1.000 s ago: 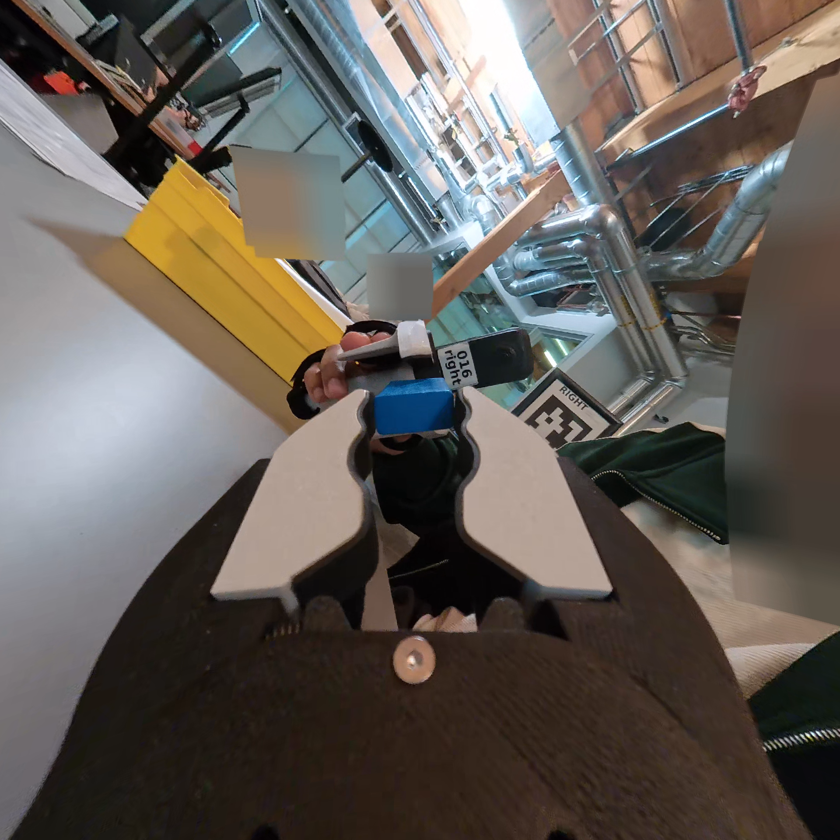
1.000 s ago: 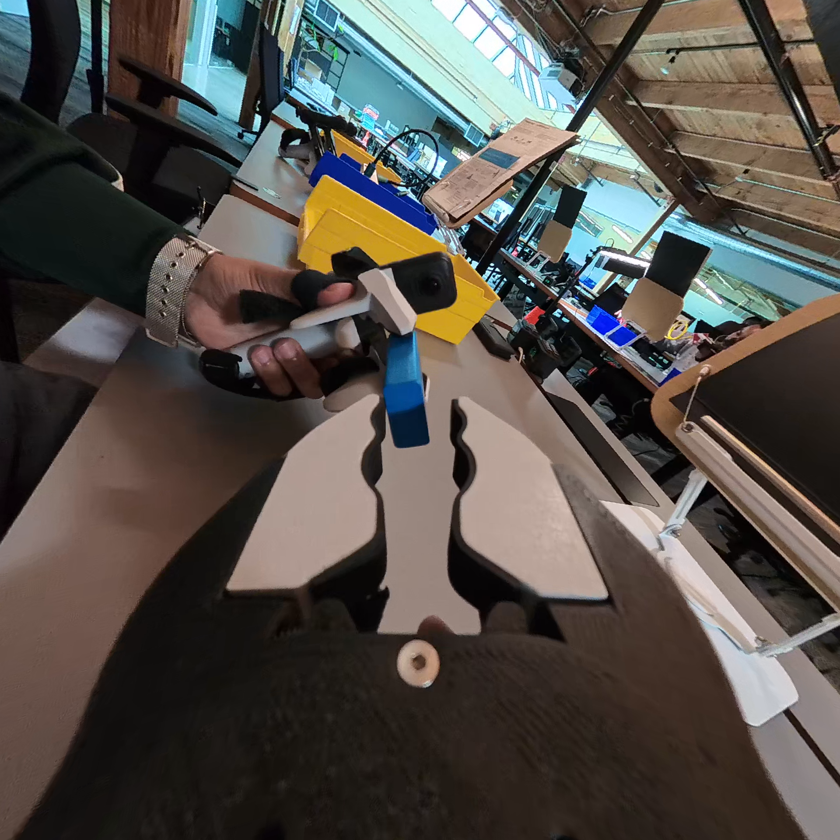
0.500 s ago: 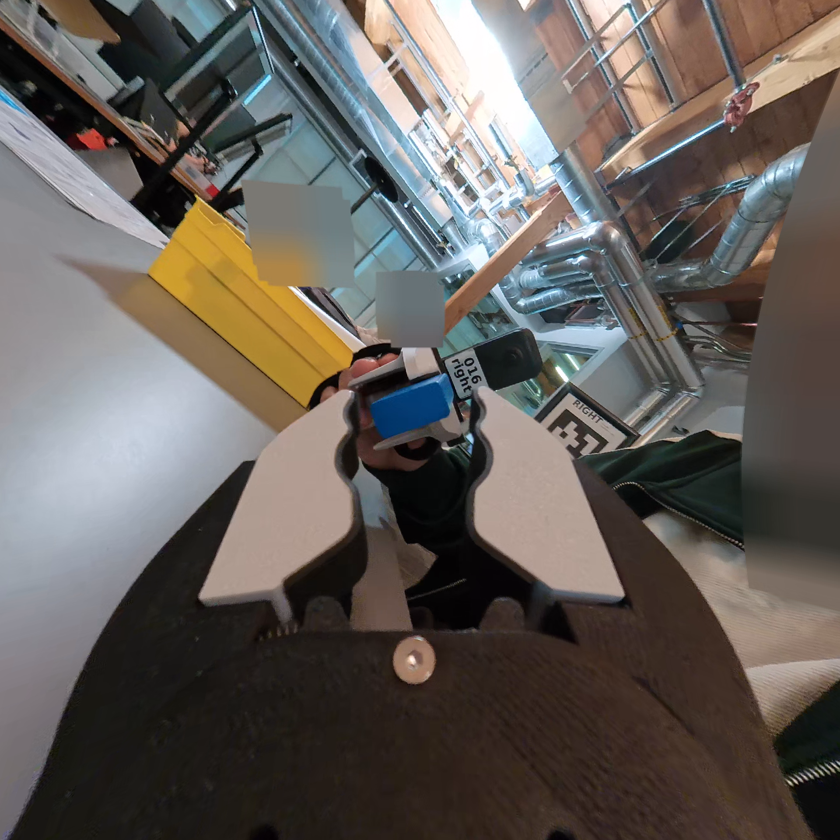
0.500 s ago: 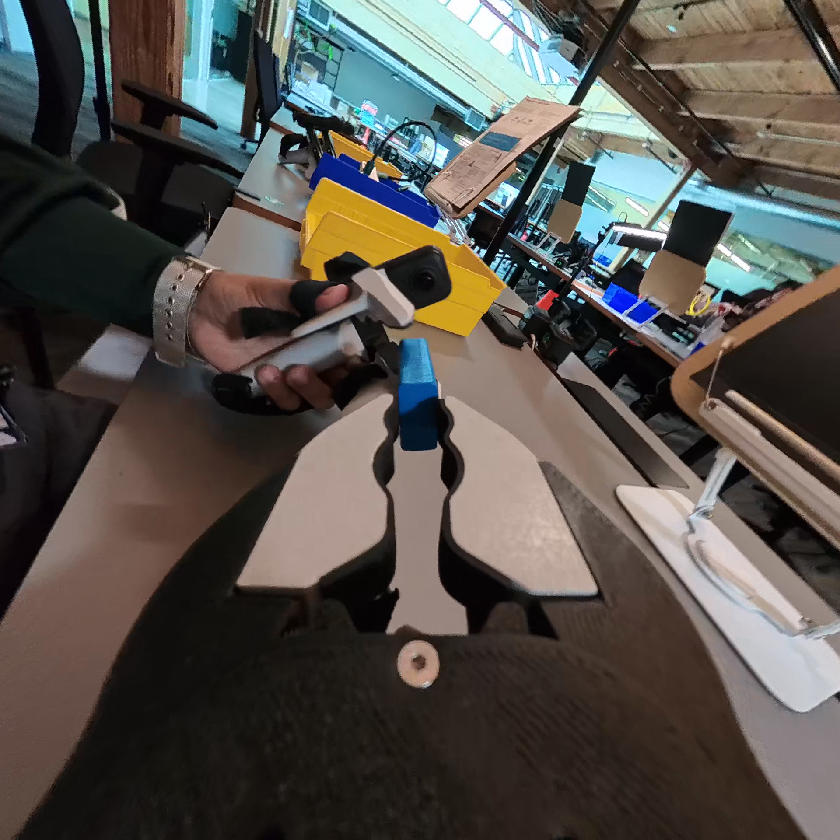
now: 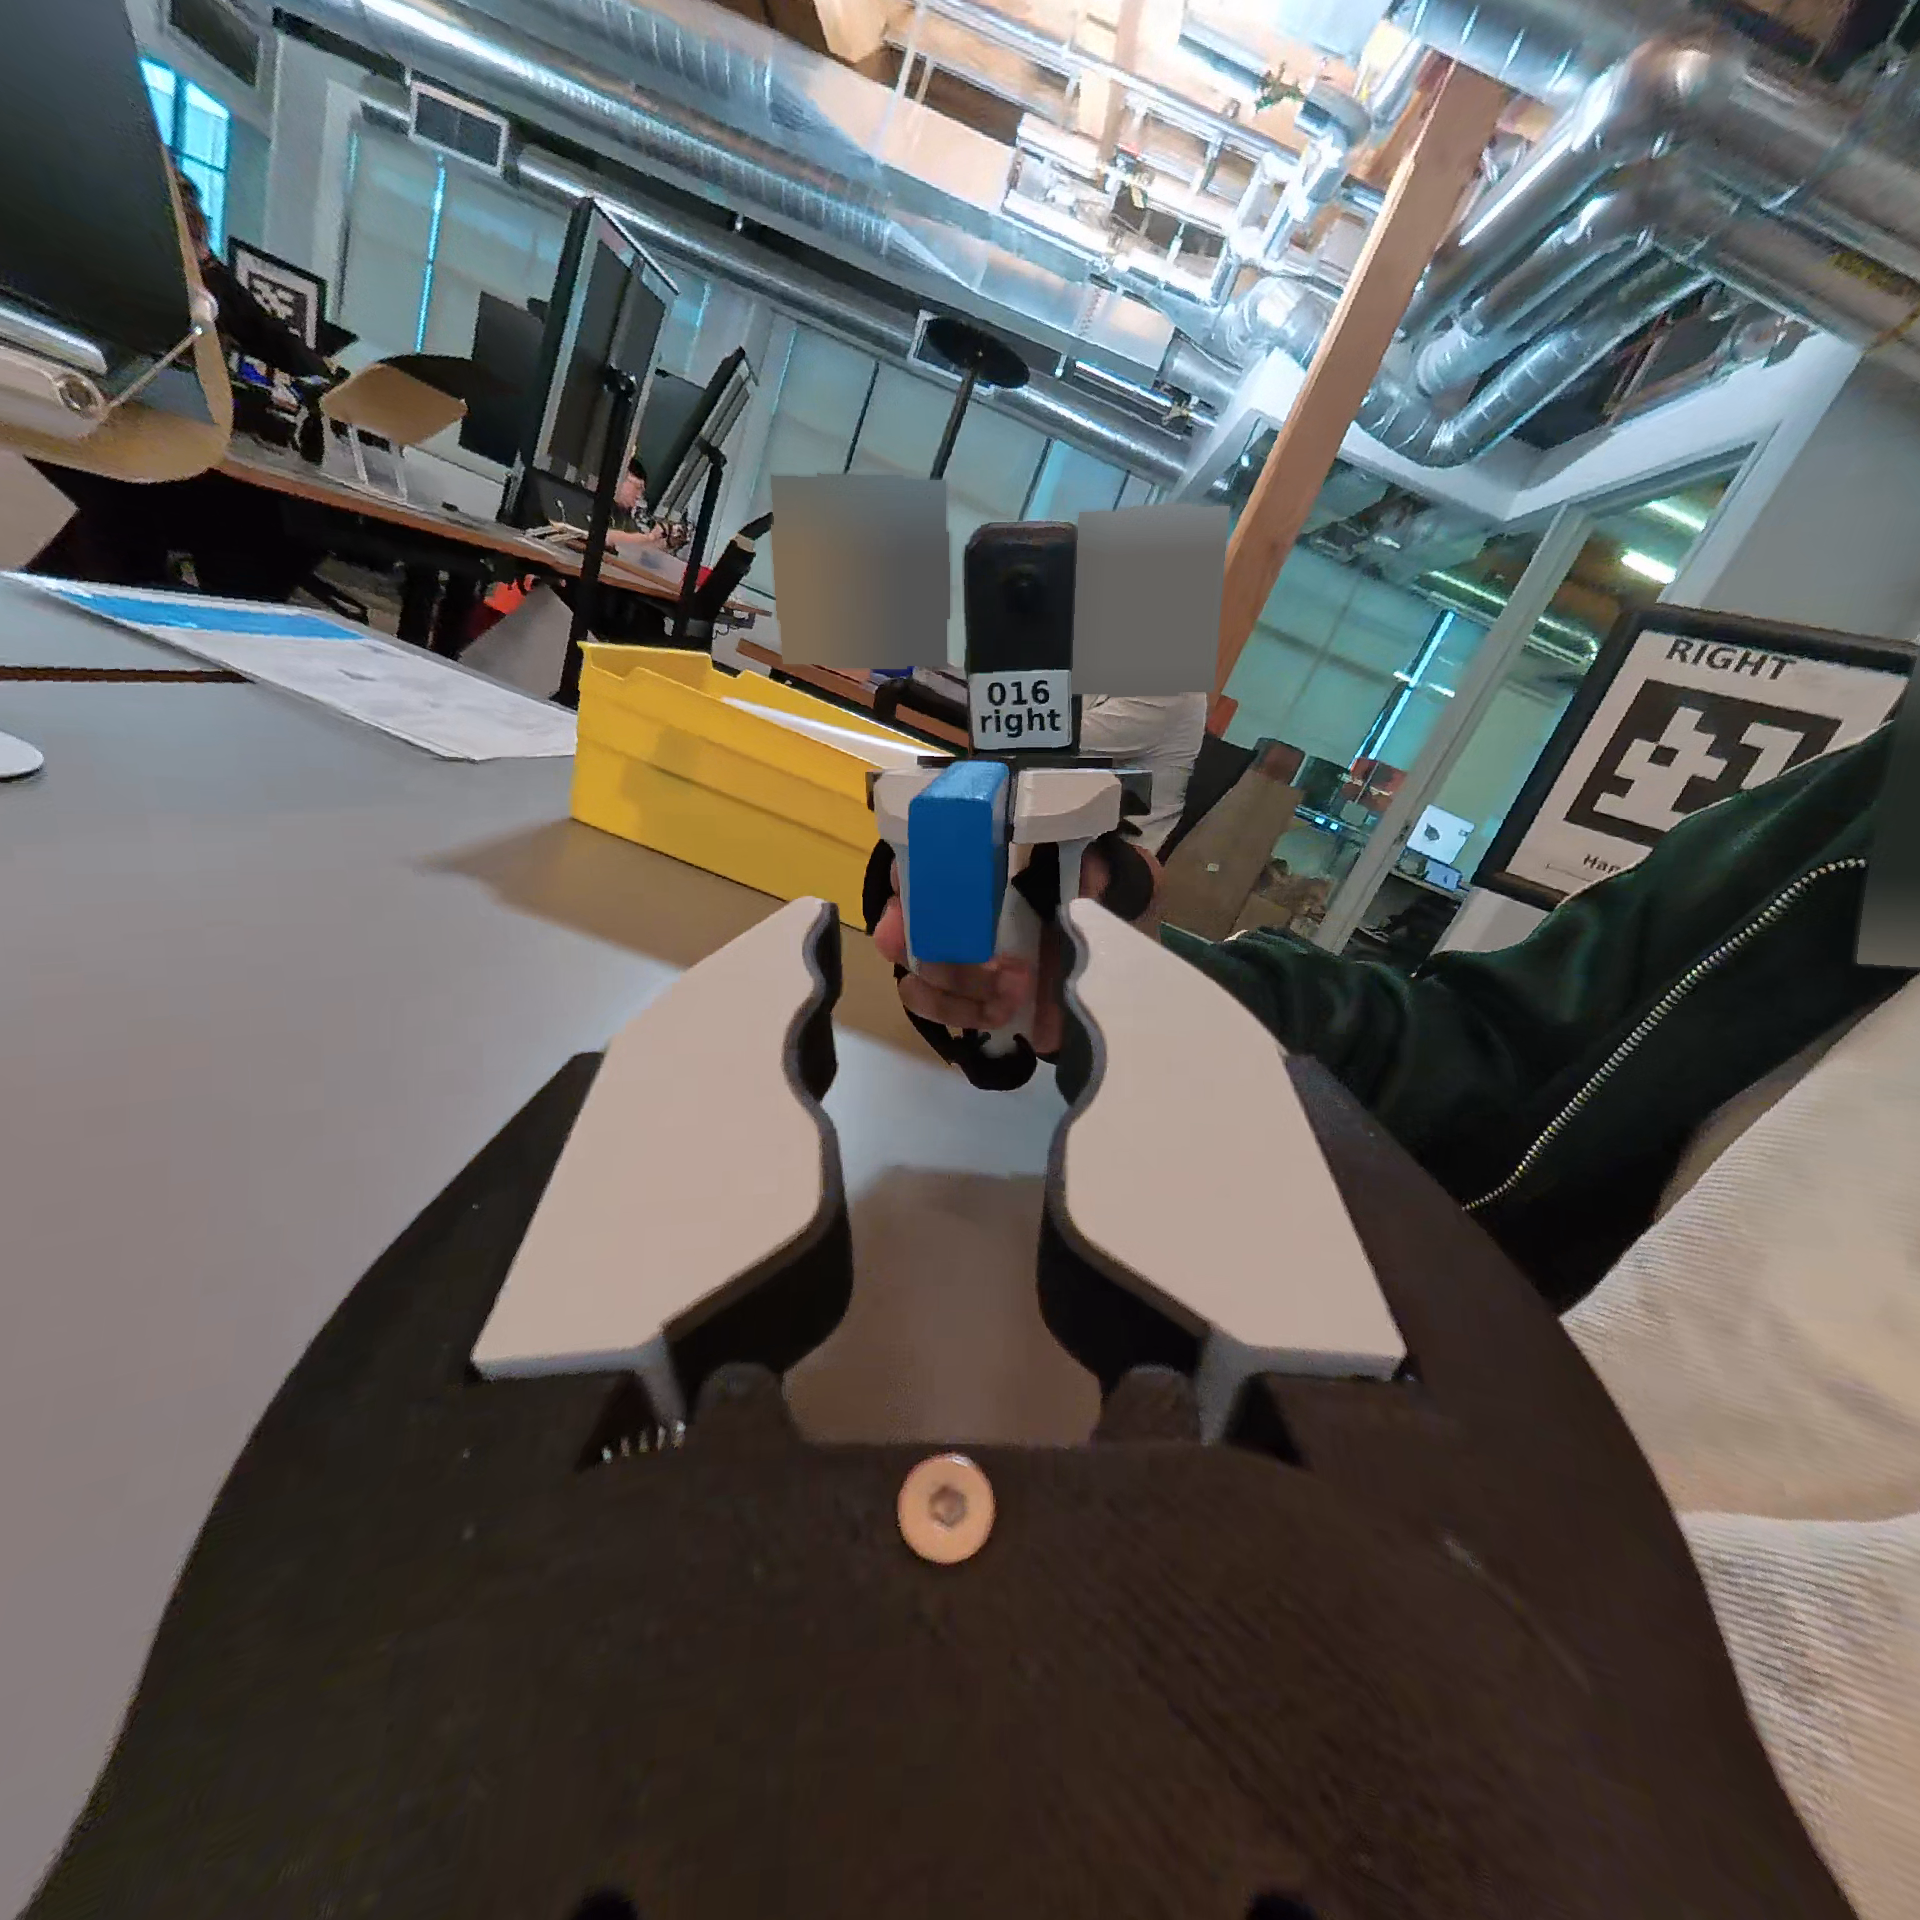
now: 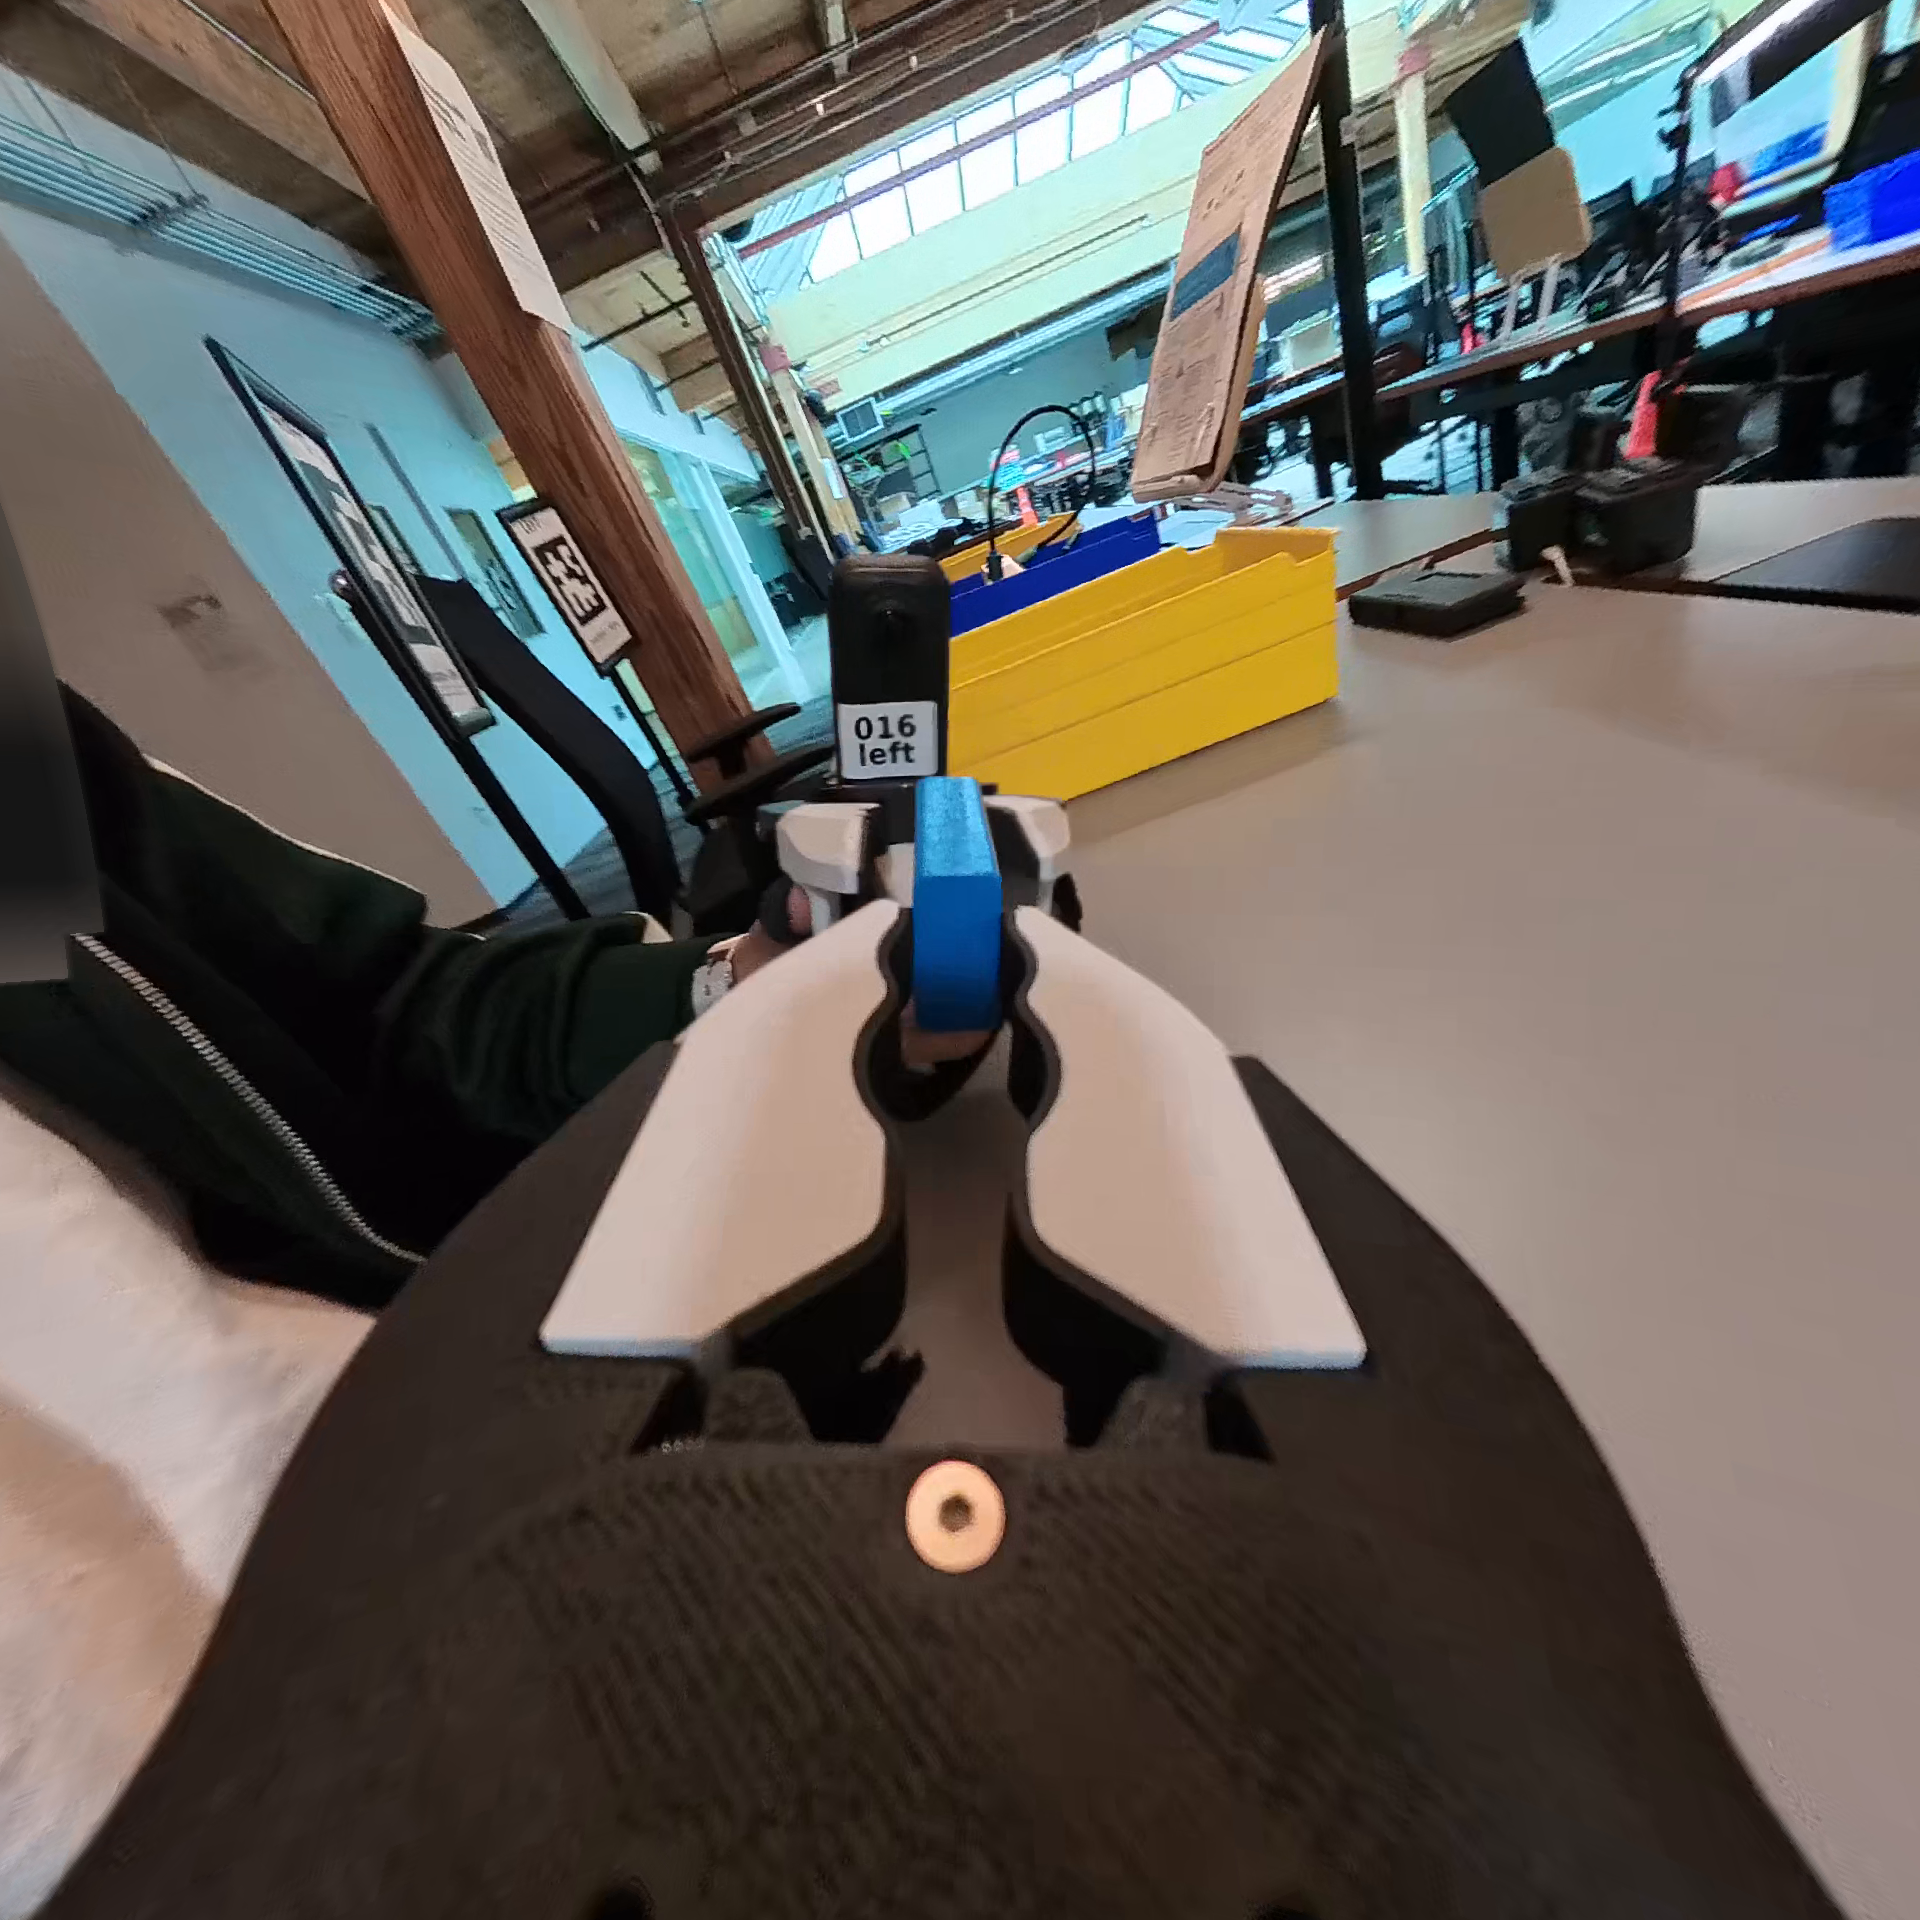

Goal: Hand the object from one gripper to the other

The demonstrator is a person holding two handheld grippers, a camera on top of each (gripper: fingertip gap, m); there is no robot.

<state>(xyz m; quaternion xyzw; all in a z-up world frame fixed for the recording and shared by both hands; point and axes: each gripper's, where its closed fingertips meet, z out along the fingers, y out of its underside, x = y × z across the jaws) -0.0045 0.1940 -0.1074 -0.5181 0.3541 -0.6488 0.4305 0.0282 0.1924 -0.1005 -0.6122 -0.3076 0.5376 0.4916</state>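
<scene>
Item 1, blue block (image 6: 954, 914): upright, long side vertical, clamped between the white fingers (image 6: 790, 1081) of your right gripper (image 6: 951, 935) near their tips. Held in the air above the grey tabletop (image 6: 1507, 935). In the left wrist view the same blue block (image 5: 954, 868) shows at the front of your right gripper (image 5: 992, 821), facing the camera.

Item 2, your left gripper (image 5: 945, 935): fingers (image 5: 686, 1143) apart, with bare tabletop (image 5: 260, 987) visible through the gap. The block sits just beyond their tips, not between them and not touching them. In the right wrist view your left gripper (image 6: 925, 847) shows behind the block, its white fingers spread to either side.

Item 3, the two grippers: pointed at each other, nose to nose, each carrying a black camera with a white sticker below the lens.

Item 4, yellow bins (image 5: 717, 769): stacked on the tabletop behind the grippers, well apart from the block. A blue bin (image 6: 1049, 566) stands just behind them.

Item 5, dark green sleeve (image 5: 1538, 987): runs from the frame's edge to the hand on your right gripper's handle.
</scene>
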